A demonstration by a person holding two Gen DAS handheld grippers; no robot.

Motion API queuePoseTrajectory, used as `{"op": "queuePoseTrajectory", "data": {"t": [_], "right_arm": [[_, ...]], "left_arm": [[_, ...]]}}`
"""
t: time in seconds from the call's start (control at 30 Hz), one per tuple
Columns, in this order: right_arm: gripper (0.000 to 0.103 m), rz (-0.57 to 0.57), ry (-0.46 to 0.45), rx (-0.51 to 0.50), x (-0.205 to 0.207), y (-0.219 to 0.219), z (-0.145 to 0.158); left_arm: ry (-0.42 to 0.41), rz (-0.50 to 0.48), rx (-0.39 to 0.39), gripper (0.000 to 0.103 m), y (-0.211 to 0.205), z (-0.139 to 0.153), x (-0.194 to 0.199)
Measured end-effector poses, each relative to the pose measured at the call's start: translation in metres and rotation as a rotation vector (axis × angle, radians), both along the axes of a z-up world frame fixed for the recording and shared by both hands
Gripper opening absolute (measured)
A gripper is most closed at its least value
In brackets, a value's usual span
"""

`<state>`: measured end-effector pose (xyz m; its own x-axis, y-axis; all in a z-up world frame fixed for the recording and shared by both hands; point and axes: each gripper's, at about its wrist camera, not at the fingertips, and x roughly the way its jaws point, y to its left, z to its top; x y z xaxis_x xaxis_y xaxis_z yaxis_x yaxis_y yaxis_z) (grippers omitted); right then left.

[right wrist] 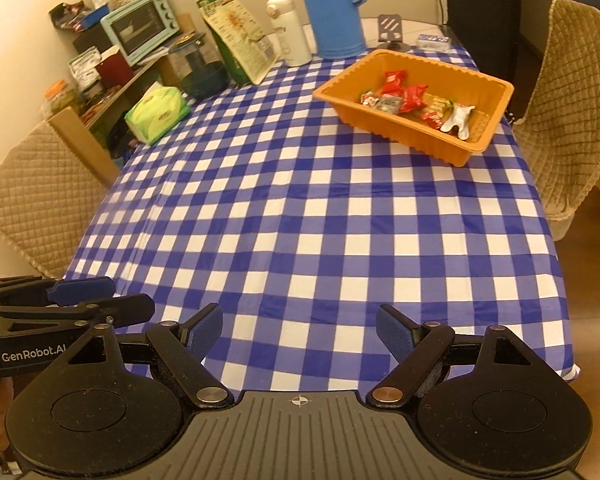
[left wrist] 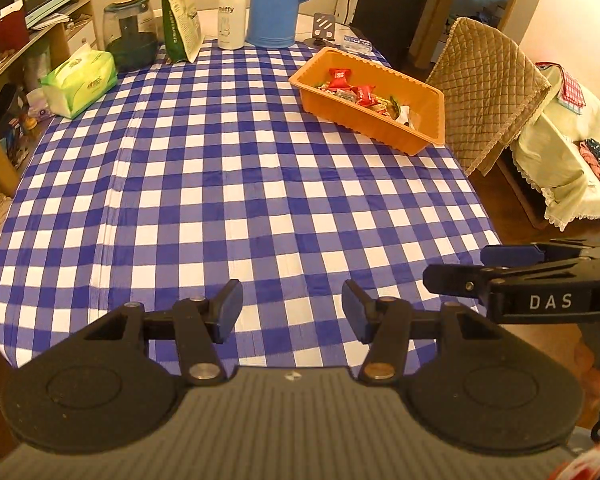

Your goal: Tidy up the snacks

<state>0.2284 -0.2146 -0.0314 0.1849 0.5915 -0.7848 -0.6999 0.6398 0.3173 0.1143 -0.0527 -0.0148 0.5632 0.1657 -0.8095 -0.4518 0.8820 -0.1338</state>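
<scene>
Snacks (right wrist: 410,100) sit in the tray (right wrist: 400,136); both grippers' fingers (left wrist: 230,308) spread, empty, angled downward.

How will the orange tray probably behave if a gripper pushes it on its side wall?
The orange tray looks like thin plastic, so its wall may flex. Holding only small snack packets, it is probably light and may slide on the checked tablecloth.

Black tongs (left wrist: 292,312), blue pads (right wrist: 206,330), silver screws, white lettering, perhaps ribbed grey base.
</scene>
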Motion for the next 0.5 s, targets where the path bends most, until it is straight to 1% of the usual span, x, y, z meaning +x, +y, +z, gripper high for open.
{"op": "queuePoseTrajectory", "data": {"t": [0.2,0.5], "right_arm": [[0.083,0.023,0.001,-0.002,-0.0030,0.0036,-0.0013],[0.083,0.036,0.000,-0.001,-0.0008,0.0059,-0.0019]], "left_arm": [[-0.005,0.018,0.004,0.052,0.0000,0.0028,-0.0067],[-0.008,0.024,0.005,0.052,-0.0003,0.0043,-0.0055]]}}
